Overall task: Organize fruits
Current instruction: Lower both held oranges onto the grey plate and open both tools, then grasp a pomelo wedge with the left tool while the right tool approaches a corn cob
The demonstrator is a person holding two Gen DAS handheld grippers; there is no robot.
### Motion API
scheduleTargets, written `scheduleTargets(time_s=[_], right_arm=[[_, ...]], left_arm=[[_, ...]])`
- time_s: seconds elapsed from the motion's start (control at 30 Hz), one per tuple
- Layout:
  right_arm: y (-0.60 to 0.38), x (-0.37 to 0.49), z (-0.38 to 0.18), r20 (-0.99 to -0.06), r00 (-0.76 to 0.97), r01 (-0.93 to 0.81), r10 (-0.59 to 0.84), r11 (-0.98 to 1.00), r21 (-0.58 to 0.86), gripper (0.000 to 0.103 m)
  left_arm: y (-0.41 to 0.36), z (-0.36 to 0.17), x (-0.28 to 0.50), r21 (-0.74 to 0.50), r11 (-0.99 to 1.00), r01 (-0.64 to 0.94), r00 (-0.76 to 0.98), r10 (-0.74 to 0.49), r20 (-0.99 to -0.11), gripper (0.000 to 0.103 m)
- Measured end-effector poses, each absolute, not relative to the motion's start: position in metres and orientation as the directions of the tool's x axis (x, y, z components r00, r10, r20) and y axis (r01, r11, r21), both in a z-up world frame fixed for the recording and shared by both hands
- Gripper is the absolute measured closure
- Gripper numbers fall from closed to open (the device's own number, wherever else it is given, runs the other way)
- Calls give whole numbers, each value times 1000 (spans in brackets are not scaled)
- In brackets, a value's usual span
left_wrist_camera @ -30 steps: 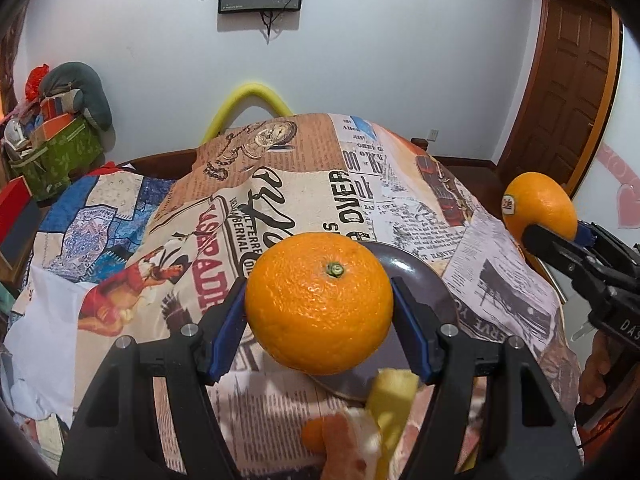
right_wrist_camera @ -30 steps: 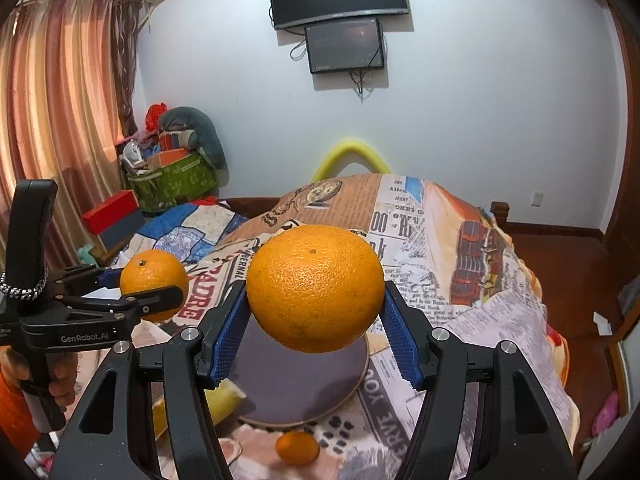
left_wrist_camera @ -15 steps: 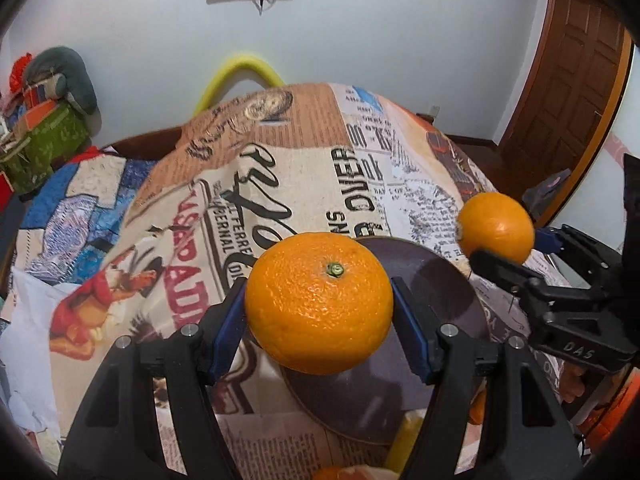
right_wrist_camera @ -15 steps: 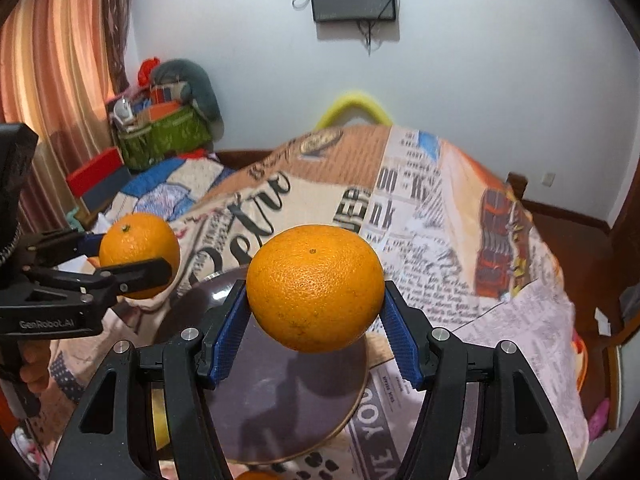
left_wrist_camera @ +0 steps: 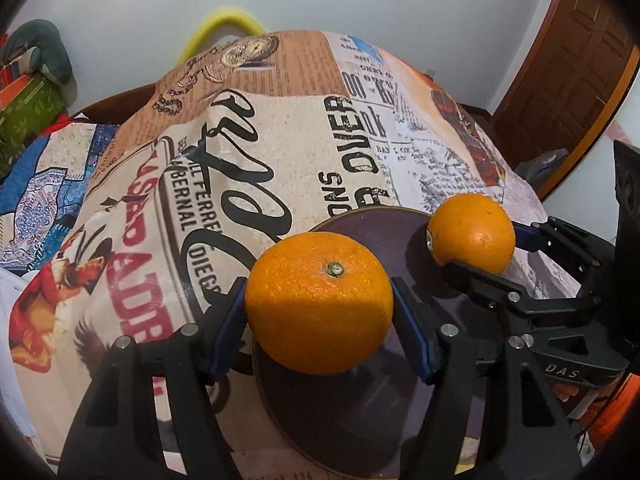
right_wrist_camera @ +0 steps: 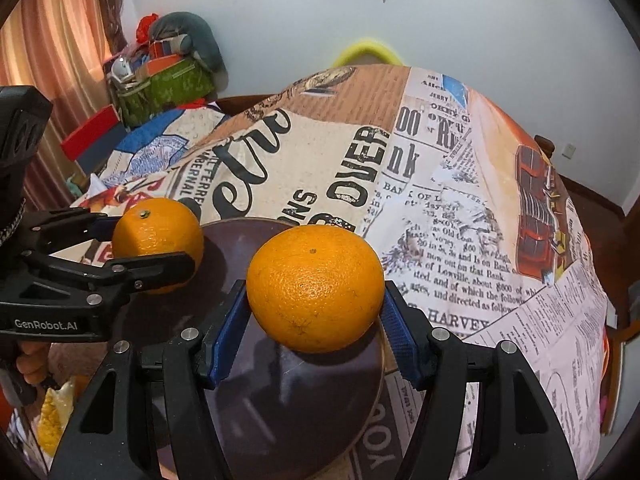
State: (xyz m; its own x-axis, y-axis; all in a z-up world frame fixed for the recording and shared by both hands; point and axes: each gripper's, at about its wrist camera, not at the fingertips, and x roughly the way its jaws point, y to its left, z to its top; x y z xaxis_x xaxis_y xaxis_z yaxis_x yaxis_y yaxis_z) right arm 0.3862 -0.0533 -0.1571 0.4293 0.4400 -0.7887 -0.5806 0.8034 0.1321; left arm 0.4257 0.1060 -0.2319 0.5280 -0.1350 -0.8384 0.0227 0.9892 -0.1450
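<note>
My left gripper [left_wrist_camera: 320,312] is shut on an orange with a green stem [left_wrist_camera: 319,302], held just above the near left part of a dark round plate [left_wrist_camera: 360,420]. My right gripper [right_wrist_camera: 316,300] is shut on a second orange [right_wrist_camera: 315,288], held above the same plate [right_wrist_camera: 288,400]. In the left wrist view the right gripper [left_wrist_camera: 480,248] and its orange [left_wrist_camera: 472,234] are over the plate's right side. In the right wrist view the left gripper [right_wrist_camera: 160,240] and its orange [right_wrist_camera: 157,236] are over the plate's left edge.
The plate lies on a table under a newspaper-print cloth [left_wrist_camera: 260,152]. Yellow fruit pieces [right_wrist_camera: 56,412] lie at the near left. A yellow chair back [right_wrist_camera: 366,50], a pile of bags [right_wrist_camera: 168,72] and a wooden door [left_wrist_camera: 568,68] stand beyond.
Both grippers have come down and forward over the plate with their oranges. The right gripper's orange has moved in from the right side to above the plate.
</note>
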Motion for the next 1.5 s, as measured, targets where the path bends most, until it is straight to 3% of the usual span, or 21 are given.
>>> scheduleTargets(time_s=[0.37,0.7,1.13,1.5], right_arm=[[-48,393,-169,-806,416,-581,421,805,120,41],[-52,384,-159,-803,407,-594,435,794,130,39],[-83,332,-103,-731,508,-568,456,815,113,38],[-107,262,-61,-658,592,-550,465,830,92,26]], left_arm=[[97,-240,427,-107,993,48,494,-117,-861,35],[102,-233,419,-159,987,11,470,-146,-871,35],[103,-151,348,-128,992,16,620,-110,-777,34],[96,-114,262,-93,996,-10,697,-60,-715,34]])
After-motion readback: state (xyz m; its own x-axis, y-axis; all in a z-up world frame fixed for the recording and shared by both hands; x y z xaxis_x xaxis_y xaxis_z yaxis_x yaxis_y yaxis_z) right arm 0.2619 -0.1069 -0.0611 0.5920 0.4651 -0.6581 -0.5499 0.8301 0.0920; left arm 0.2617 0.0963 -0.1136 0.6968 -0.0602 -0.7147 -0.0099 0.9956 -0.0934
